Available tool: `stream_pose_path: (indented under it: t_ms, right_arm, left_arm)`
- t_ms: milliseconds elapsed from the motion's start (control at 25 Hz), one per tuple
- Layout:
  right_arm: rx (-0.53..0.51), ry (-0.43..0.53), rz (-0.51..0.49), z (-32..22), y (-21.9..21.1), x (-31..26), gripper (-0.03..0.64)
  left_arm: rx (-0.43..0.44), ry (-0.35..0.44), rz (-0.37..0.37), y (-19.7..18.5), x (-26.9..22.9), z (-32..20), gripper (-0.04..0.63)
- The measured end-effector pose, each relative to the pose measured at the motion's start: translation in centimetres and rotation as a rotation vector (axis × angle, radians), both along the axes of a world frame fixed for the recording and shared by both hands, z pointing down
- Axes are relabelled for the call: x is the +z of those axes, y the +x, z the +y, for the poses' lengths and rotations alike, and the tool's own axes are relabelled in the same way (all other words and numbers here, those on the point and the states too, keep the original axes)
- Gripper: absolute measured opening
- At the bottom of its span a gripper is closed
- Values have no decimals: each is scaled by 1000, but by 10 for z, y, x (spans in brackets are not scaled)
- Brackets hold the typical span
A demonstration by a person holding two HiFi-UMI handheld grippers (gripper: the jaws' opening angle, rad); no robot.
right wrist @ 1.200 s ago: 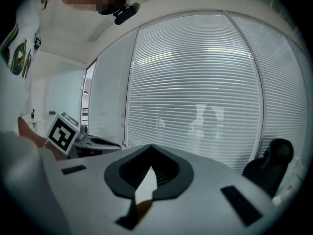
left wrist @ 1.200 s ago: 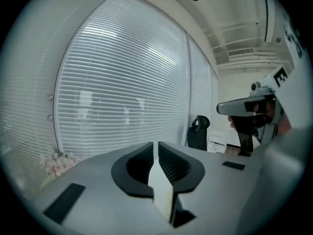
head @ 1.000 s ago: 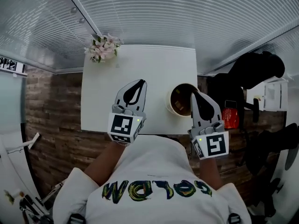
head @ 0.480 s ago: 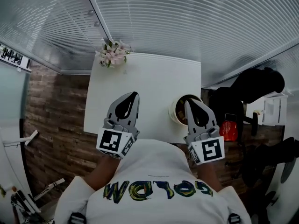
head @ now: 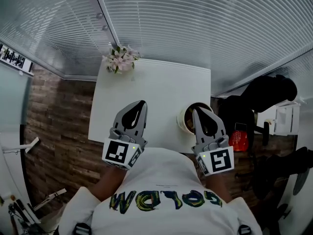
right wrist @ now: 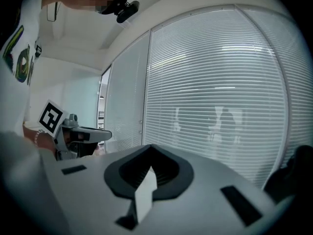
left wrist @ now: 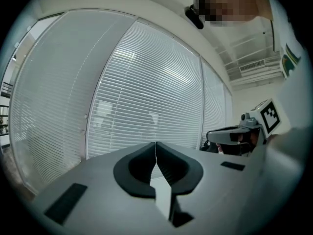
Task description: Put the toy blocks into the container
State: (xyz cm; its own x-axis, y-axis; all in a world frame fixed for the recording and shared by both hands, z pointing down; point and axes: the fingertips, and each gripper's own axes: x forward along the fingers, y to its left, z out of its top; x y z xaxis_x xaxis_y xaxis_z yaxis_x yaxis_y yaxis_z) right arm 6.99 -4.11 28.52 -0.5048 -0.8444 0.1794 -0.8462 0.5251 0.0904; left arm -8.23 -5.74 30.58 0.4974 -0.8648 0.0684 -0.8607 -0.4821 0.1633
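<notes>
The left gripper (head: 142, 103) and right gripper (head: 196, 110) hover over the white bench (head: 161, 84), both closed tight and empty. The round container (head: 183, 119) sits beneath the right gripper's tip.

The worktop (head: 151, 89) is white, with pink-and-white flowers (head: 121, 60) at its far left. The container (head: 181, 118) is cream outside and brown inside. The left gripper (head: 142, 103) and right gripper (head: 196, 110) are grey with black-and-white square markers. The plank floor (head: 61, 126) is brown.

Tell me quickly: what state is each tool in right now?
Left tool: closed, jaws together, holding nothing.
Right tool: closed, jaws together, holding nothing.
</notes>
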Motion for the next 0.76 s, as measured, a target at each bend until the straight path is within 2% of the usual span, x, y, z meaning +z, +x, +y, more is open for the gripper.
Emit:
stream_pose_path:
  t_ms: [760]
  right_arm:
    - [14,-10,-4,7,12,5,8]
  left_arm:
    - [-24,-40,-11,5,10,7,14]
